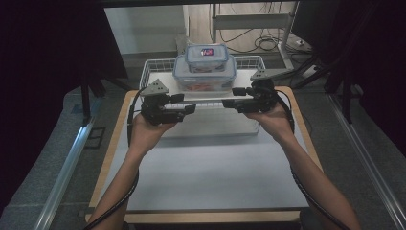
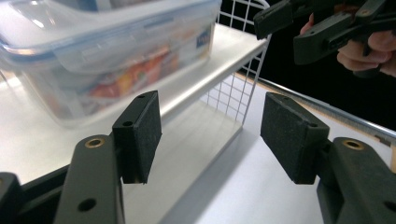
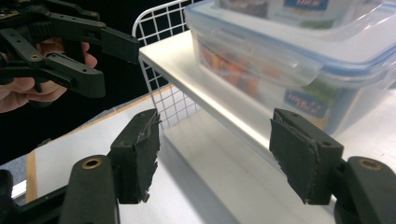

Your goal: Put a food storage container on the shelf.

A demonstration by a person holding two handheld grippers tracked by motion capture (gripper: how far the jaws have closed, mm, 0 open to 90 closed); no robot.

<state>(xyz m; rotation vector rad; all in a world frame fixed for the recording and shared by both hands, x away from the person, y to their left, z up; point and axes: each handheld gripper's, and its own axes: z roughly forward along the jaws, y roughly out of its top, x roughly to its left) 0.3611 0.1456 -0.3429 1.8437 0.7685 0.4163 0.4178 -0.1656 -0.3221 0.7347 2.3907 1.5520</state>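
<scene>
Containers were the whole story: a big clear lock-lid container with blue clips sat in the upper middle of the high view, on the white shelf of a wire rack, with a smaller container of the same kind stacked on its lid. The big one had something colourful inside, orange and red packaging by the look of it, though I couldn't make out what. The small one had a red and blue label on its lid and its contents were too small to tell. Long axis of the big container ran left to right across the frame, so its short ends faced the two hands, which pretty much set up a two-sided pickup. Left gripper sat just below and left of the container, right gripper just below and right, both pointing inward at each other along the shelf's front edge and about equally near, maybe the right one a hair closer. Both looked to be a bit lower than the container, roughly level with the shelf lip. In the left gripper view the container filled the upper left, and the pads stood apart with nothing between them. Same in the right gripper view, container at upper right, pads spread with only shelf behind them. So both were open and empty, neither touching the container. The rack stood at the far end of a white tabletop with a wooden edge.
</scene>
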